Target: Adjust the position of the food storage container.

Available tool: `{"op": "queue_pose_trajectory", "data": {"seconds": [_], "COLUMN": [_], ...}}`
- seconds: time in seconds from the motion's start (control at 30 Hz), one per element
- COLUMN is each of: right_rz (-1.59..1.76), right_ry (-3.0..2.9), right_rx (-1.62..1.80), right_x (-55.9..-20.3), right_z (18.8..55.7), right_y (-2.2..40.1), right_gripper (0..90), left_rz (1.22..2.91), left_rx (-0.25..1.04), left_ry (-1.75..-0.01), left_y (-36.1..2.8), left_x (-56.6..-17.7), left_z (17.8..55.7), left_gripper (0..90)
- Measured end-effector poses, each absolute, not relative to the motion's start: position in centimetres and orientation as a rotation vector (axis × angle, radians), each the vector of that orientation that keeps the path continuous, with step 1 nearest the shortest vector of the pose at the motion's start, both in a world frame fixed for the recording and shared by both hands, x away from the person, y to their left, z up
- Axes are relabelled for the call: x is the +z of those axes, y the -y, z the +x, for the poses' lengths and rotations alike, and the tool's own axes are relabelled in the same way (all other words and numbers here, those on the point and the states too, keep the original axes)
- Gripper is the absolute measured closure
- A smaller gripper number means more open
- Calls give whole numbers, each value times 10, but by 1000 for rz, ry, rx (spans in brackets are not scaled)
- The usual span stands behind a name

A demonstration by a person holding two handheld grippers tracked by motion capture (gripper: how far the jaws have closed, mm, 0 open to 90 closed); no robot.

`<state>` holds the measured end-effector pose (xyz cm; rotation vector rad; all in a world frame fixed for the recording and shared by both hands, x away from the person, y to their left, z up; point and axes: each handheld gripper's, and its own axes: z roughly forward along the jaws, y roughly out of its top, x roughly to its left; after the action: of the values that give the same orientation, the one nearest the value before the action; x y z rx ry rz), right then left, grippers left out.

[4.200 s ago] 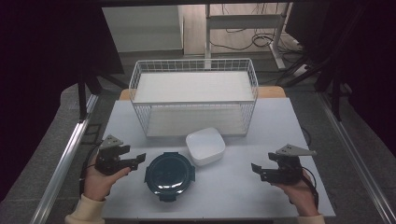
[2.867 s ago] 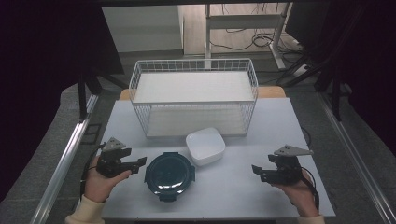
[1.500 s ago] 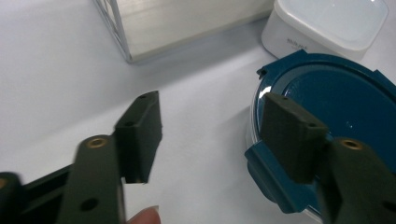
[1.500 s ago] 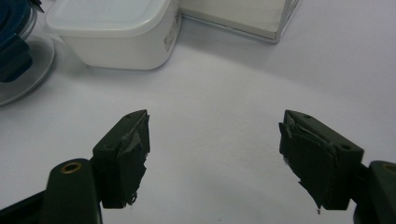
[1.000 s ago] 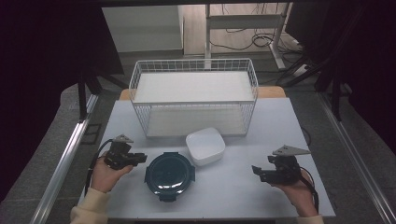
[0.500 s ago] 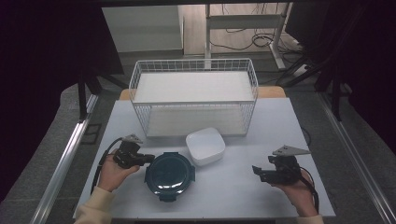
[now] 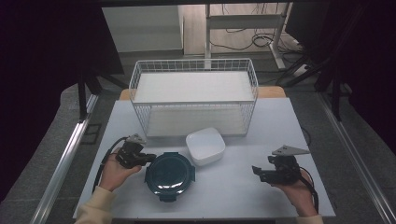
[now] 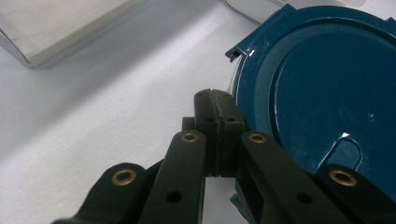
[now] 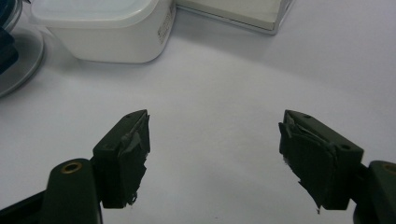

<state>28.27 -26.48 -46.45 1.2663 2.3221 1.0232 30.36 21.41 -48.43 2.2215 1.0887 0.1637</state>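
Observation:
A round dark-blue lidded container sits on the white table at front centre, with a white square container just behind it to the right. My left gripper is at the blue container's left rim. In the left gripper view its jaws are pressed together with nothing between them, right beside the blue lid and below a latch tab. My right gripper is at the front right, well apart from both containers. Its jaws stand wide open over bare table, and the white container lies ahead to the left.
A white wire basket stands across the back of the table, close behind the white container; its base edge appears ahead in the right gripper view. Bare tabletop lies between the two grippers at the front.
My left gripper has moved right across the table until its tips reach the blue container's left rim. The right gripper and both containers have stayed put.

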Motion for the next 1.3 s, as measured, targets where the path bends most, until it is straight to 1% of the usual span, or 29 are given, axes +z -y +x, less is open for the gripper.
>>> {"op": "queue_pose_trajectory", "data": {"seconds": [0.13, 0.7, 1.3], "right_rz": [1268, 1275, 1283], "right_ry": [-2317, -2316, -2316], "right_rx": [1023, 1020, 1018], "right_x": [-464, -465, -465], "right_z": [283, 284, 283], "right_y": [266, 267, 269], "right_gripper": [241, 241, 241], "left_rz": [2229, 2245, 2256], "left_rx": [180, 168, 123], "left_ry": [-1079, -998, -940], "left_y": [-211, -202, -191], "left_x": [-484, -485, -485], "left_z": [302, 298, 286], "left_gripper": [900, 900, 900]}}
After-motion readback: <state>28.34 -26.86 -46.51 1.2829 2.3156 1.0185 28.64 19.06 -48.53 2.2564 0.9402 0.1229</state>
